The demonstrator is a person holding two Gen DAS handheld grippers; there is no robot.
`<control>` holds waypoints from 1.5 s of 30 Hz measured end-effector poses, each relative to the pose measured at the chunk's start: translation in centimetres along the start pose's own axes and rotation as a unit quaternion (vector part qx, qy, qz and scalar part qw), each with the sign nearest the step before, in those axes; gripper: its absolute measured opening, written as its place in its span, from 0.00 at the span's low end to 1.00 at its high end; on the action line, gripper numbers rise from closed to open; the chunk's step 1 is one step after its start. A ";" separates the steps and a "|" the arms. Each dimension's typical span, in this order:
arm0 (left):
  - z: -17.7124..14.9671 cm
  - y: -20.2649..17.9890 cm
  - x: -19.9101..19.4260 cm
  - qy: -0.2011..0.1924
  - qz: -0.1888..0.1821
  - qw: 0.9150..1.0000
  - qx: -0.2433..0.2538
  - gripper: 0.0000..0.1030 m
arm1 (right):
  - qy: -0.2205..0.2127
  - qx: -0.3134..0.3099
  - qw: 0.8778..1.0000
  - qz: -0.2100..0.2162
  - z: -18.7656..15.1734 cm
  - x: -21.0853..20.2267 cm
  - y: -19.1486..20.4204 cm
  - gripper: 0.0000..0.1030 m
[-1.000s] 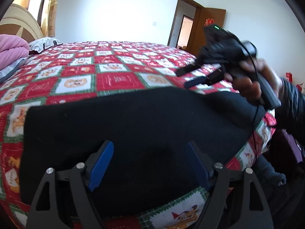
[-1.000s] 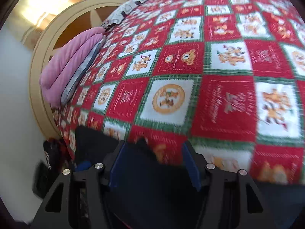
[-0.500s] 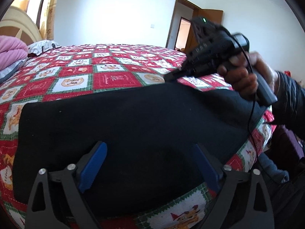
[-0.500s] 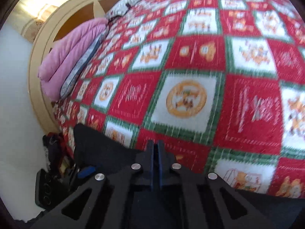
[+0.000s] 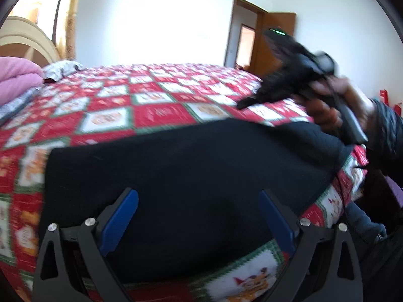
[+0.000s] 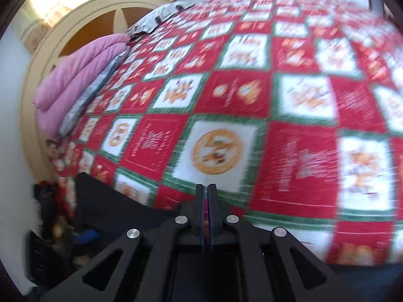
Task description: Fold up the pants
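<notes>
Left gripper (image 5: 197,216) jaws spread wide, just been opening, nothing pinched; black pants (image 5: 189,176) lie flat on the quilt (image 5: 158,112) directly under and ahead of them. Right gripper (image 6: 206,201) clamped fully together, tips over the pants' far edge; can't tell if fabric is caught.

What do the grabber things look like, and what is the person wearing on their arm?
Each grabber is black with silver screws. The left gripper has two blue pads on its fingers. The right gripper has thin blue pads too; from the left camera its body shows a small green light and a black cable. The person's sleeve is dark and ribbed.
</notes>
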State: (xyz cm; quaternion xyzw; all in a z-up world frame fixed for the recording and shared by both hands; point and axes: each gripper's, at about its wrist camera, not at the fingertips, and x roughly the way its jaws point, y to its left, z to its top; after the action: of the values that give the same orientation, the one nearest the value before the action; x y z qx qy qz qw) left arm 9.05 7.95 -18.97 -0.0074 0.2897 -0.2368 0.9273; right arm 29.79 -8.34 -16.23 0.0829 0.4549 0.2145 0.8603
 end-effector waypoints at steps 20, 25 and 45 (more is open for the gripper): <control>-0.9 2.4 0.0 0.011 0.094 0.995 0.013 1.00 | -0.022 -0.079 0.997 -0.017 -11.6 -5.5 0.7 0.55; -0.4 4.5 -0.7 0.005 0.117 0.992 -0.039 1.00 | -0.108 -0.026 0.992 -0.060 -12.7 -13.4 -5.2 0.55; -2.4 10.1 -1.2 -0.010 0.173 0.974 -0.150 1.00 | -0.295 0.366 0.861 -0.193 -26.5 -37.8 -36.4 0.55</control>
State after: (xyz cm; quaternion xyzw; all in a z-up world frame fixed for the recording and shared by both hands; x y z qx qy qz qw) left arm 11.23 17.73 -21.88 -0.0984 0.3099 -0.0270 0.9453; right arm 0.13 -59.11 -15.40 0.3613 0.2325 -0.1722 0.8864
